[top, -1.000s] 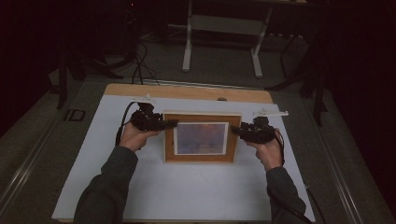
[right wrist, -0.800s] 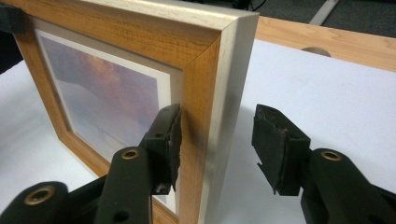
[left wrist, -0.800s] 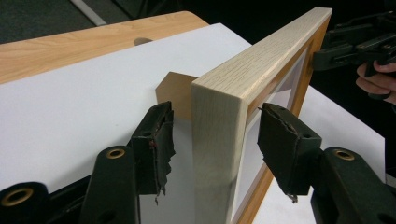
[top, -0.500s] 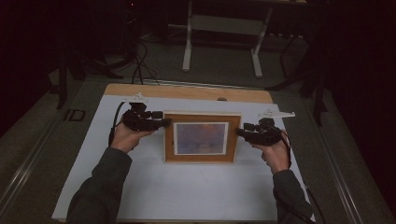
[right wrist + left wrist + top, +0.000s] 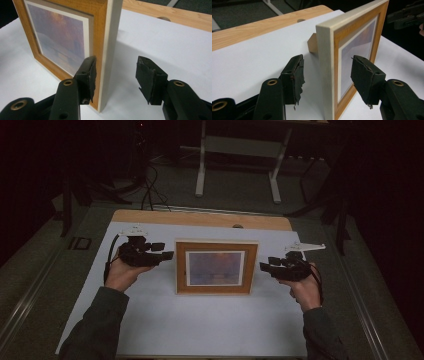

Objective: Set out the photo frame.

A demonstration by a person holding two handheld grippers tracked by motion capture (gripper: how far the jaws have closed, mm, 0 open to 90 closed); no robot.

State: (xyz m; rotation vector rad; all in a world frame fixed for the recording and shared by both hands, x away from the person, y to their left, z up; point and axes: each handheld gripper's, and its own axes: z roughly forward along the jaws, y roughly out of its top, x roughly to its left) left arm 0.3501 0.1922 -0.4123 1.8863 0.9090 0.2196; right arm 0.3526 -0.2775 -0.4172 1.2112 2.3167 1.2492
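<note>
Frame: picture frame (image 5: 216, 267) stood upright mid-sheet on the white sheet (image 5: 200, 325), long axis running left to right between the hands.
Left gripper (image 5: 167, 255): just off the frame's left edge, jaws wide, having just been opening, nothing pinched; the edge sat in line with the gap.
Right gripper (image 5: 264, 266): just off the frame's right edge, jaws likewise wide after opening, clear of wood.
Nearer hand: about equal.

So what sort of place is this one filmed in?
Probably a lab or recording studio, not a home: a dim room with a white-covered worktable, cables on the grey floor, a metal equipment stand behind, and one picture frame staged as a prop.
</note>
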